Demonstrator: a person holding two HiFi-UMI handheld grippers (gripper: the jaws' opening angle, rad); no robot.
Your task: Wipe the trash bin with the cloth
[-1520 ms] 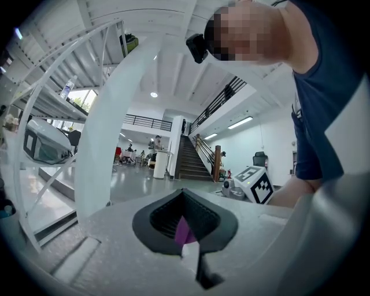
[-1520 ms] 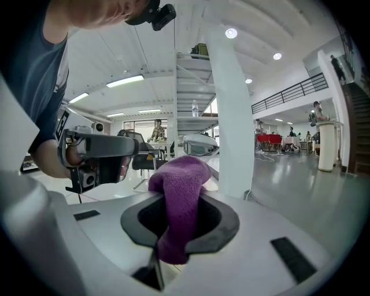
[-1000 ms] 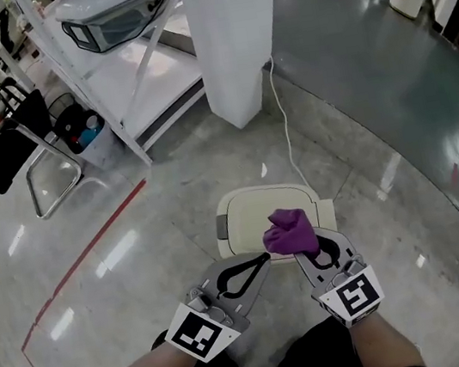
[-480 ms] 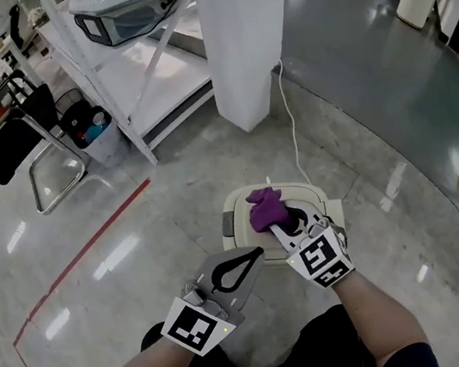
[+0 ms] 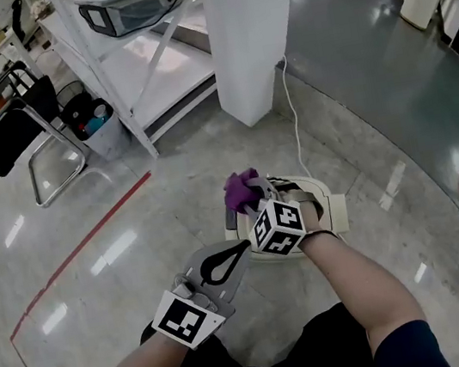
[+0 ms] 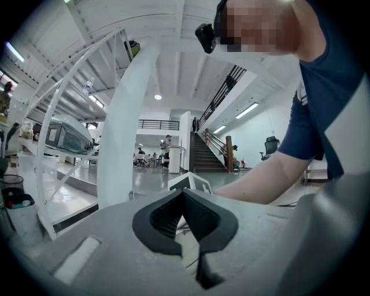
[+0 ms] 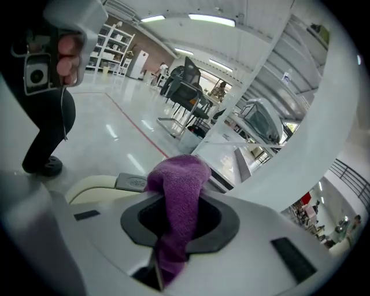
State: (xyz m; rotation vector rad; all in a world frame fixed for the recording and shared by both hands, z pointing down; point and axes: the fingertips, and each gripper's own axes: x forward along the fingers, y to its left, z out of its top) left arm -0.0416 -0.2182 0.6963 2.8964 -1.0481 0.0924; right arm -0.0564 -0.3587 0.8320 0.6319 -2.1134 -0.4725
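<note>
Right tongs (image 5: 252, 194) clamped shut on the purple cloth (image 7: 176, 196), with the wad sticking out past the tips over the far-left corner of the bin (image 5: 328, 207). The bin sits on the floor (image 5: 117, 241) near the white pillar (image 5: 244, 36). The cloth looks to be on the lid, but contact isn't clear from the head view. Left tongs (image 6: 184, 196) closed with nothing in them, held just beside the bin's near-left side, tips pointing at it.
</note>
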